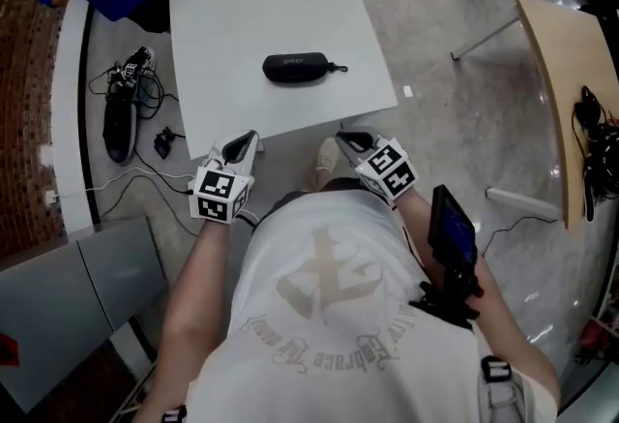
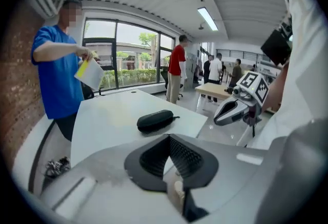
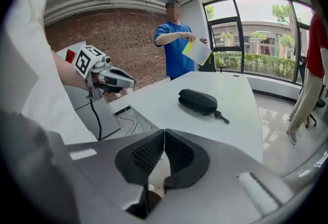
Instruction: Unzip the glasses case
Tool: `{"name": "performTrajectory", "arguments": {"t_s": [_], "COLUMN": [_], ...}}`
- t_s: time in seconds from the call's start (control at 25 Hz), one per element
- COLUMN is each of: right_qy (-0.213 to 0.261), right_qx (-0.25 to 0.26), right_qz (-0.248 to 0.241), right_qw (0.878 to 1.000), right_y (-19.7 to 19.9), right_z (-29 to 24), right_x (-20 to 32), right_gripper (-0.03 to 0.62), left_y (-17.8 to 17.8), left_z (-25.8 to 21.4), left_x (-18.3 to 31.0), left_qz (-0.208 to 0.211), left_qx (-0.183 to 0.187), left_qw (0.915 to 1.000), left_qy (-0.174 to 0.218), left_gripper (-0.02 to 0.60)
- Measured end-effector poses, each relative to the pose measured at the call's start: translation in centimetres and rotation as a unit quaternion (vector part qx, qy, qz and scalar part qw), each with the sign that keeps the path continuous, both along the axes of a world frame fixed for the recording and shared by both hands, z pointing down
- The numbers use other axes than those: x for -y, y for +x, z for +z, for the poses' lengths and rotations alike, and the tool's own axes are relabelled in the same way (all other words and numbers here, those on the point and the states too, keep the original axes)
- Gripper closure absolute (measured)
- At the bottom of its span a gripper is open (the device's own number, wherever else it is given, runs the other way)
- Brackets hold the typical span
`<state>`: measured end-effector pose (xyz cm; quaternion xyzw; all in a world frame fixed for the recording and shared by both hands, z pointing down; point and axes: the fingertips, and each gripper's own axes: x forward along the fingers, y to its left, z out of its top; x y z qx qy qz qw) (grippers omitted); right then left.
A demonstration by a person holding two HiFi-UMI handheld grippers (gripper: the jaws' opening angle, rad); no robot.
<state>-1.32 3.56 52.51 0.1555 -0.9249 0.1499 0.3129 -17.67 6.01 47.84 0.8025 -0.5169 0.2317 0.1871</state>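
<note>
Glasses case (image 1: 296, 68), black and zipped shut, lies flat near the middle of the white table (image 1: 242, 5), its pull tab (image 1: 338, 69) pointing to the right in the head view.

We see both grippers held off the table's near edge, well apart from the case. Left gripper (image 1: 248, 142): jaws together, nothing between them. Right gripper (image 1: 350, 138): jaws likewise closed, empty. In each gripper view the case sits ahead of and above the pad tips, clear of them.

View differences: the head view alone shows shoes and cables (image 1: 121, 111) on the floor left of the table. The gripper views alone show a person in blue (image 3: 177, 48) holding a sheet of paper (image 3: 197, 51) beyond the table; the left gripper view adds a person in red (image 2: 176, 69) by the windows.
</note>
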Motion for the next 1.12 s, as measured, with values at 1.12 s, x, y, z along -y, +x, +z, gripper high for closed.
{"name": "performTrajectory", "arguments": {"t_s": [1.12], "right_qy": [-0.021], "right_qx": [0.148], "right_qz": [0.067], "right_qw": [0.986], "right_y": [1.4], "right_z": [-6.1], "right_x": [-9.8], "right_gripper": [0.586], "left_y": [7.7], "left_z": [0.2], "left_x": [-10.5], "left_qz": [0.018], "left_qx": [-0.174], "left_qw": [0.9835], "left_qy": [0.045], "left_gripper": [0.575]}}
